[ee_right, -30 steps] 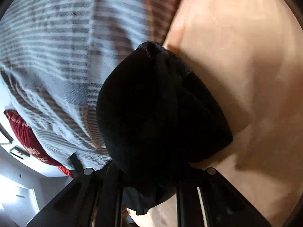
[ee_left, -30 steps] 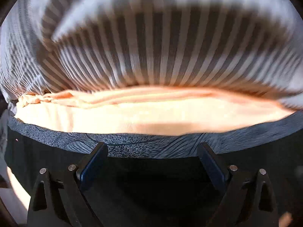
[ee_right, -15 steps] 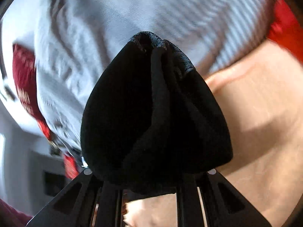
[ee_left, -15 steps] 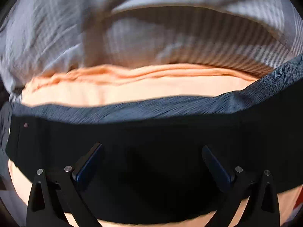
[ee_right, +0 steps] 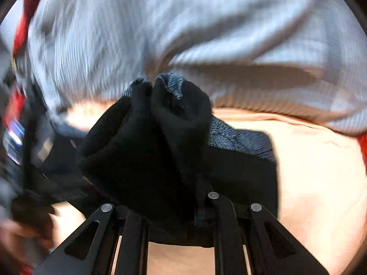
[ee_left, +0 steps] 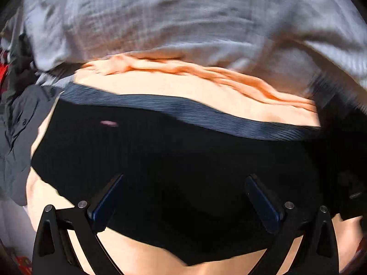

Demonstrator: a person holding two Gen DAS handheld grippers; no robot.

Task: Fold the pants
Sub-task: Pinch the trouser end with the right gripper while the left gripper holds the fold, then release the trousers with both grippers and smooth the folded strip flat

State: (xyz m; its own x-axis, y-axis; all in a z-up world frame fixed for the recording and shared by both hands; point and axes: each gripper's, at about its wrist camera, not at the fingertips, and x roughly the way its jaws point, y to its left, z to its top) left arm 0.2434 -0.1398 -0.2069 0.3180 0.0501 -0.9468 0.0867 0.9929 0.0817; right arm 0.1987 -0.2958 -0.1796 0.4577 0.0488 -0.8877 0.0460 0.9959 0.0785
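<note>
The black pants (ee_left: pixel 179 160) lie spread across the peach sheet (ee_left: pixel 183 87), their grey ribbed waistband (ee_left: pixel 206 114) along the far edge. My left gripper (ee_left: pixel 183 197) is open, its blue-padded fingers (ee_left: pixel 107 197) wide apart just over the black cloth. My right gripper (ee_right: pixel 169 206) is shut on a bunched fold of the pants (ee_right: pixel 149 149), which rises in a hump in front of the camera; the waistband (ee_right: pixel 238 139) shows to its right. The right fingertips are hidden in the cloth.
A grey striped blanket (ee_left: pixel 183 18) is heaped beyond the pants; it also shows in the right wrist view (ee_right: pixel 206 34). A dark grey garment (ee_left: pixel 16 123) lies at the left. Red cloth (ee_right: pixel 363 149) shows at the right edge.
The left view has moved back and down so the pants fill more of it. The right gripper has swung with its bunch of pants toward the blanket; the waistband now shows beside it.
</note>
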